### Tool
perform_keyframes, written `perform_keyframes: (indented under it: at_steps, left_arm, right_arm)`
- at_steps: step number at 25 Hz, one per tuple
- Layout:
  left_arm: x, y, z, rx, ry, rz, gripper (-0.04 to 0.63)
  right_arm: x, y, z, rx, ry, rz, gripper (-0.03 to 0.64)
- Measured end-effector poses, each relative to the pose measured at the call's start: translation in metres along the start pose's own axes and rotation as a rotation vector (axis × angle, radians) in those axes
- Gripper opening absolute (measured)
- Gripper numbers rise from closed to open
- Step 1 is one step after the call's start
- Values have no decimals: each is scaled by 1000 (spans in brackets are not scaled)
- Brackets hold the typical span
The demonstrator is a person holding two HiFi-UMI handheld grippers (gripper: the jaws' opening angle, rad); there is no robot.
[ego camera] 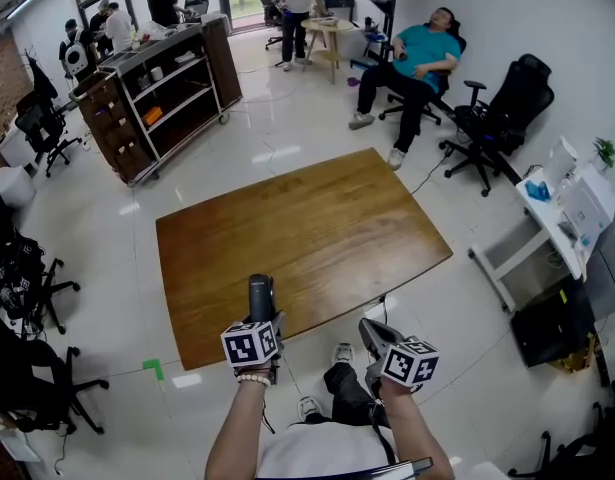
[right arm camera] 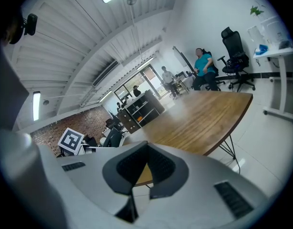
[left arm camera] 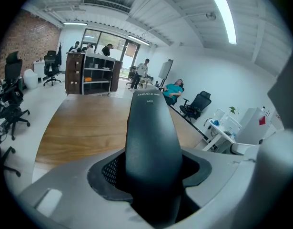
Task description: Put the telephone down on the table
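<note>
- Nearest me, the left gripper (ego camera: 259, 320) is clamped on the telephone (ego camera: 261, 293), a dark handset standing out from between its jaws.
- Its long axis runs along the jaws and away from me, with the free end pointing out toward the wooden table (ego camera: 317, 218).
- Its gripped end is buried between the pads, so I cannot see it.
- On the other side, the right gripper (right arm camera: 145, 149) carries nothing. Its jaws look closed, tips meeting, though the wide lens makes that hard to judge.
</note>
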State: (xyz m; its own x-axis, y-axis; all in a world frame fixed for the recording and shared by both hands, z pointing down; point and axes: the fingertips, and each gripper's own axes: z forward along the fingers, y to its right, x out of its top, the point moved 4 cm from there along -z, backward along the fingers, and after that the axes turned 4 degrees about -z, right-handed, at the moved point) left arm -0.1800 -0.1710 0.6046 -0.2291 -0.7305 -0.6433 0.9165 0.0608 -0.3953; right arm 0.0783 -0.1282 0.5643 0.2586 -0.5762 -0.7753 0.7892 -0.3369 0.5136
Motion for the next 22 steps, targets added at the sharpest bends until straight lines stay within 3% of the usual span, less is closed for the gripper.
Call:
perform_keyframes:
  at_steps: [22]
  left_arm:
    - [56,5,137,61,-95,-82,278]
  right_arm:
    - [91,62,109,104,-54,-12,11]
